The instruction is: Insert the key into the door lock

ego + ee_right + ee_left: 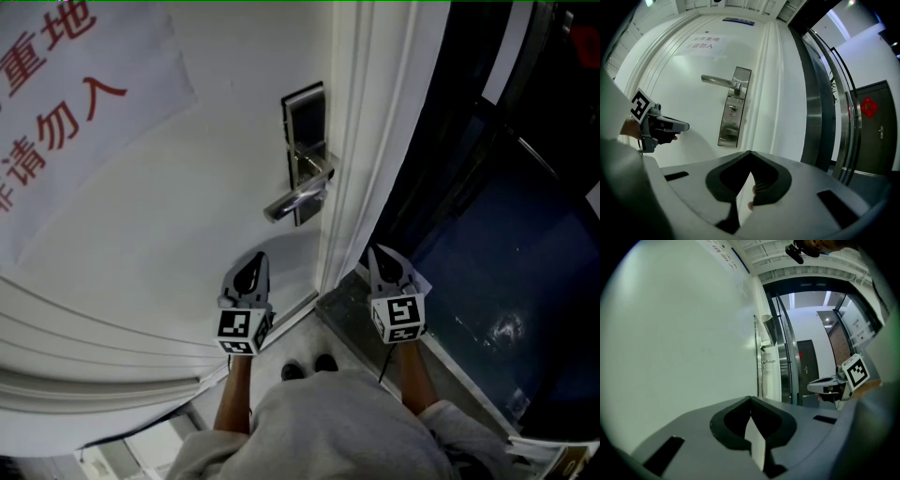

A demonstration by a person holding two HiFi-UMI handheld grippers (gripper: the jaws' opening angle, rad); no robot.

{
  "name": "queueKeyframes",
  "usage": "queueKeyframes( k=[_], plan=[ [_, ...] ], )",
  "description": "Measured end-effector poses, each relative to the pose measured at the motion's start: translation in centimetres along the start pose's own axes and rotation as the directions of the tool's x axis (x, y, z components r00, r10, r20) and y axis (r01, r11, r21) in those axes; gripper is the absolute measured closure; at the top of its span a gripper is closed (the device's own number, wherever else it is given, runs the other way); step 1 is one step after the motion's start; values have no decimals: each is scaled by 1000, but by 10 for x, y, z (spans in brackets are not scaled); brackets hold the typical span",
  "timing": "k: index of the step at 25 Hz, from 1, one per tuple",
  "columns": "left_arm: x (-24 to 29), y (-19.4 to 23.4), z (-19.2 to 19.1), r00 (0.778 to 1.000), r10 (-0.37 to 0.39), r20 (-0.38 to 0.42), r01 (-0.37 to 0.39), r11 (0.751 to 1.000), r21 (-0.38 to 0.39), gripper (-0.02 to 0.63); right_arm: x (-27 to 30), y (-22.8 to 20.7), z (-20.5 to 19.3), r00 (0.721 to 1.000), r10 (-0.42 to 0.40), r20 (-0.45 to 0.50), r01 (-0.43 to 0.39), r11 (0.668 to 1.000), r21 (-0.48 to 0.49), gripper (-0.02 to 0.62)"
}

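Closest under the head camera is the person's grey top (347,422), with two bare forearms reaching out of it to the grippers. The left gripper (255,267) sits in front of the white door (187,216), and the right gripper (380,258) sits further right, in front of the door frame (361,141). Both point toward the door and are well short of it. The door lock (305,141), a dark and metal plate with a lever handle (298,199), is on the door's right edge, beyond and between the two grippers. A paper notice (75,103) with red characters hangs on the far left of the door. In the left gripper view, the left gripper (751,399) has its jaws closed tip to tip with nothing visible between them. Plain door surface fills the left side, and the right gripper (812,386) shows to the right with its marker cube (857,371). In the right gripper view, the right gripper (749,153) also has its jaws brought fully together. Two small pale bumps at the inner edge of one jaw are too unclear to name. The door lock (732,108) stands ahead and a little left of these jaws, not touched, its keyhole (733,110) below the lever. The left gripper (686,125) is at the left, near the door face.
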State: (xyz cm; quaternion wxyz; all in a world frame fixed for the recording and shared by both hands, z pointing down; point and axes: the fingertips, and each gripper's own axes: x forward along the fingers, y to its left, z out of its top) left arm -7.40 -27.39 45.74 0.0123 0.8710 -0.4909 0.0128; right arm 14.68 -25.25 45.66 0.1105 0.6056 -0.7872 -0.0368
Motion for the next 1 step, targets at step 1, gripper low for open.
queueKeyframes(
  k=[1],
  plan=[
    [0,0,0,1000,0,0,0,1000,0,588,0,1,0,1000,1,-2,-1,1000,2,574]
  ],
)
